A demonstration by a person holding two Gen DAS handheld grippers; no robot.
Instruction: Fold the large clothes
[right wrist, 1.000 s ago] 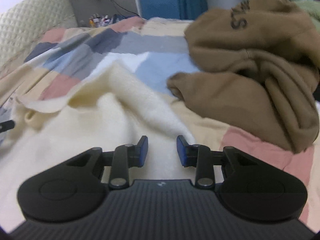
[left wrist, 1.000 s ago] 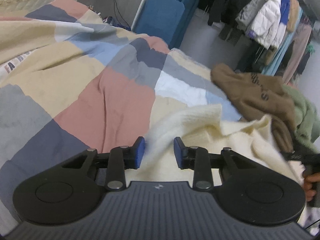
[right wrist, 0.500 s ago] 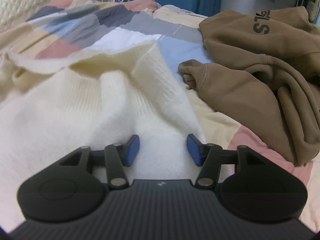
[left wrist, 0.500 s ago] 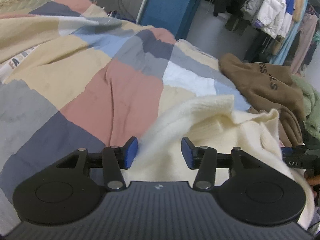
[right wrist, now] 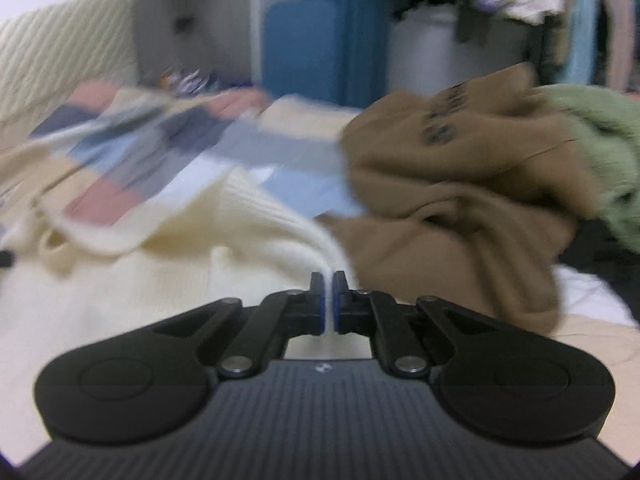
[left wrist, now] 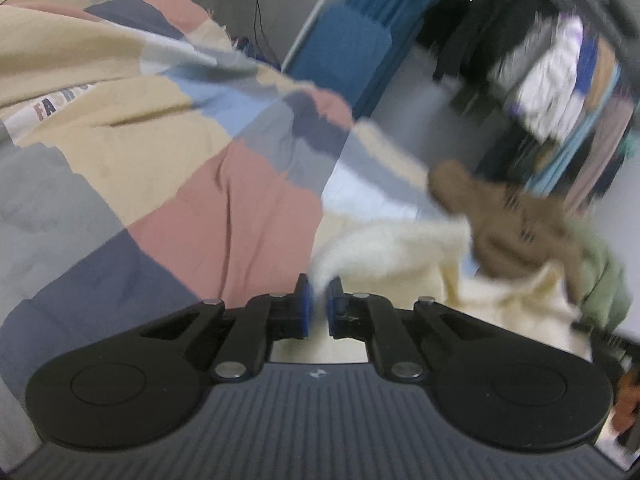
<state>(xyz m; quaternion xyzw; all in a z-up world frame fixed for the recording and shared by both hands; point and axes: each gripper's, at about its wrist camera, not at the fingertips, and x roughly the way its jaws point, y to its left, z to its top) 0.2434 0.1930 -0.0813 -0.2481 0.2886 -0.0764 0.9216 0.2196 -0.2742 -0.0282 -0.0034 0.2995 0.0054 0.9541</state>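
Observation:
A cream knit sweater (left wrist: pixel 404 248) lies spread on a patchwork bedspread (left wrist: pixel 224 208). My left gripper (left wrist: pixel 318 300) is shut on one edge of that sweater, the fabric pinched between its blue pads. In the right wrist view the same sweater (right wrist: pixel 168 264) stretches away to the left, and my right gripper (right wrist: pixel 329 300) is shut on another edge of it, a thin fold rising from between the pads. Both views are blurred by motion.
A crumpled brown hoodie (right wrist: pixel 460 200) lies just right of the sweater, with a green fleece garment (right wrist: pixel 600 160) beyond it. A blue panel (left wrist: pixel 340 48) and a rack of hanging clothes (left wrist: pixel 560 80) stand past the bed. The quilted headboard (right wrist: pixel 60 52) is at the left.
Both grippers opened wider around the sweater's edges, then shut on the fabric. The right gripper has risen with its edge, and the hoodie now sits lower in its view.

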